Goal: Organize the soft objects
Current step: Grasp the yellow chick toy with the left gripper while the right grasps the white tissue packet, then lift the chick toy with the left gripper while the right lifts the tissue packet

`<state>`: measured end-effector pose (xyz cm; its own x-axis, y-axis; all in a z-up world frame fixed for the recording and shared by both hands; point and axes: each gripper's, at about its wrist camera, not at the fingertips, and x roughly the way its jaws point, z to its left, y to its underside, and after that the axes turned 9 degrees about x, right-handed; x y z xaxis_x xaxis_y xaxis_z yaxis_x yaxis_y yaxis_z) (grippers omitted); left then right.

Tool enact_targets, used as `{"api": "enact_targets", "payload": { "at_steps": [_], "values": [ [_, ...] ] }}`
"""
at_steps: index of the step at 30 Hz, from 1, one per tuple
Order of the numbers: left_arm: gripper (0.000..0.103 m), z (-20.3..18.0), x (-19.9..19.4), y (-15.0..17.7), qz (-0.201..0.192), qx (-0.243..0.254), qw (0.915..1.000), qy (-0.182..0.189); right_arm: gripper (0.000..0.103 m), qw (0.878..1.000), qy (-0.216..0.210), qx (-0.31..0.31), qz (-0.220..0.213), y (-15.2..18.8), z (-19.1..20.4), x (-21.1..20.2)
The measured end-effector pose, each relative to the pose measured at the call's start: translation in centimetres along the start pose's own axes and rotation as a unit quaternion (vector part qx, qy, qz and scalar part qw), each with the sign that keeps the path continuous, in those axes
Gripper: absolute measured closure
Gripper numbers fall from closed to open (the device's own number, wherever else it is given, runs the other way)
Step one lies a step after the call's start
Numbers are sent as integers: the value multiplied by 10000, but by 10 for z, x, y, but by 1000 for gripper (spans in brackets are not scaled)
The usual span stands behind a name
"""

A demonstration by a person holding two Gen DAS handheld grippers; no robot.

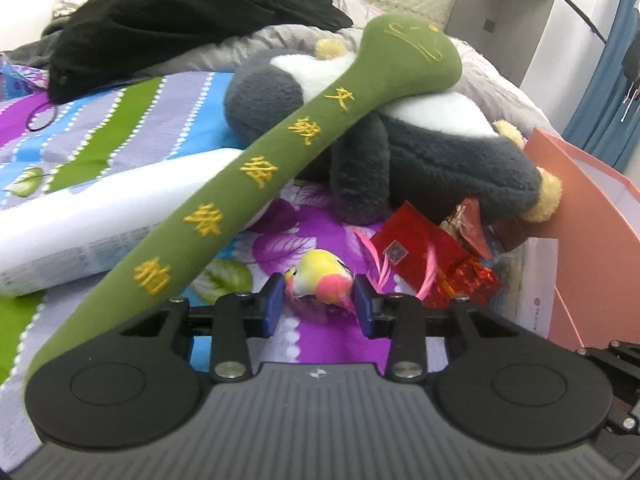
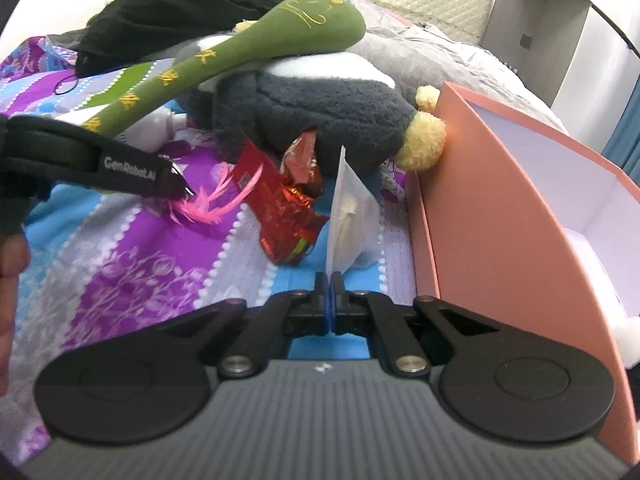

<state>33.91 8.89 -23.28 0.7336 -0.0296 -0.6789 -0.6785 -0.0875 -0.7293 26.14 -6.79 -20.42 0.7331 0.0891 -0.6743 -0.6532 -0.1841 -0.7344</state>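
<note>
Right gripper pinches the thin white paper packet on the patterned bedspread, just beside the pink cardboard box. Left gripper, jaws apart, straddles the small yellow-and-pink plush bird. Next, I'd judge: lift the packet into the box.

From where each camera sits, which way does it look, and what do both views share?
Left wrist: sits behind the left tongs, looks down at a small bird toy between its blue pads; the pads' contact is unclear.
Right wrist: sits behind the right tongs, shut on a white packet; a hand shows at left.
Shared: green plush stick, grey plush, pink box.
</note>
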Motion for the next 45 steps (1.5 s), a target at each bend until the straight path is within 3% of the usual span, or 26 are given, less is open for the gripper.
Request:
{"api": "enact_targets", "payload": {
  "at_steps": [14,28,32,34,36,39,45],
  "values": [
    [60,1,-74,47,244,-257,9994,57,100,9986,-292,-438,38,34,18,-73],
    [60,14,-147,80,315,-367,9988,-47,98,9847,-621,-1604,267,67,32,-129],
    [60,14,-155,90,310,-450,9985,-38,96,9850,-986,-1297,561,72,25,-136],
    [60,13,-156,92,310,-463,9984,-30,83,9858,-1131,-1025,696,73,22,-139],
    [60,12,-159,94,273,-453,9986,-24,55,9858,-1341,-677,754,72,18,-141],
    [60,10,-162,96,243,-421,9988,-19,51,9848,-1542,-30,795,67,11,-140],
    [60,13,-165,97,228,-471,9986,-20,46,9768,-1435,1302,912,57,0,-110]
  ]
}}
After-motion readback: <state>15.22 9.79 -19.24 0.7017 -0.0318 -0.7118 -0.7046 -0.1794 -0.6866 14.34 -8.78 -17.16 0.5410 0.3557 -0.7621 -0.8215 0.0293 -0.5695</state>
